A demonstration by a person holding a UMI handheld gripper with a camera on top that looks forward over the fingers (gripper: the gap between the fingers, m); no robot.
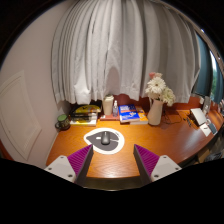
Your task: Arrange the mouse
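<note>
The hand-held gripper [112,163] hangs released above the near edge of an orange-brown wooden tabletop [70,145], its two fingers spread wide with purple pads [146,156] facing inward and nothing between them. Just ahead of the fingers, near the middle of the tabletop, a small dark grey computer mouse [100,141] sits on a white rounded mouse pad with a dark centre [105,139]. Toward the far edge stand a white vase of pale flowers [156,100], a blue and white box [132,116] beside it, and a stack of dark books [87,111] at the far left corner. White curtains [125,50] hang behind the table, and some white objects [201,118] lie at its right edge.
</note>
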